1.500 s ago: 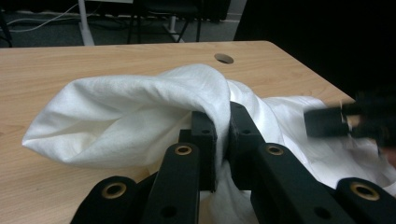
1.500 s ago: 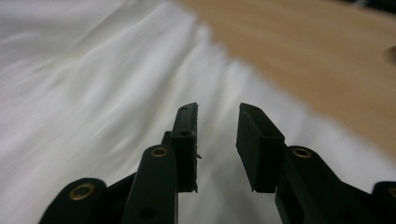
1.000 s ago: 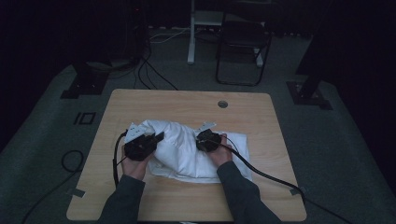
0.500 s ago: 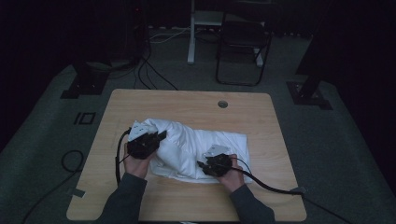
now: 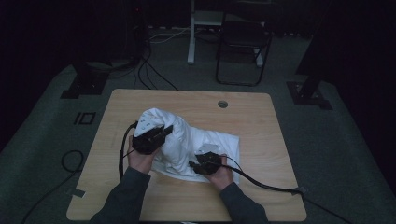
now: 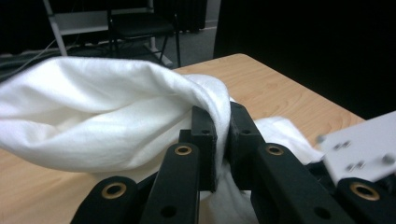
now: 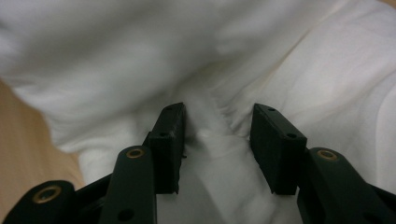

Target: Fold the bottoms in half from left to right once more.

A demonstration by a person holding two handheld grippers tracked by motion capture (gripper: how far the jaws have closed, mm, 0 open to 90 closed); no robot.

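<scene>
You've got a soft white cloth [image 6: 107,116], matt, fuzzy nap w/ fine wrinkles, lying on a light wood-grain table [image 5: 252,116], smooth, low sheen. Your left gripper [image 6: 220,140] & right gripper [image 7: 217,140] look like matt black plastic w/ brass-coloured rivets.

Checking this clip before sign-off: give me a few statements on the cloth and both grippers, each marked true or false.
1. The left gripper is clamped on a fold of the white cloth. True.
2. The right gripper is shut tight on the cloth. False: its jaws stand apart, having just been opening, with cloth lying between them.
3. The cloth lies on a wooden table. True.
4. The cloth is spread flat. False: the left gripper holds part of it raised.
</scene>
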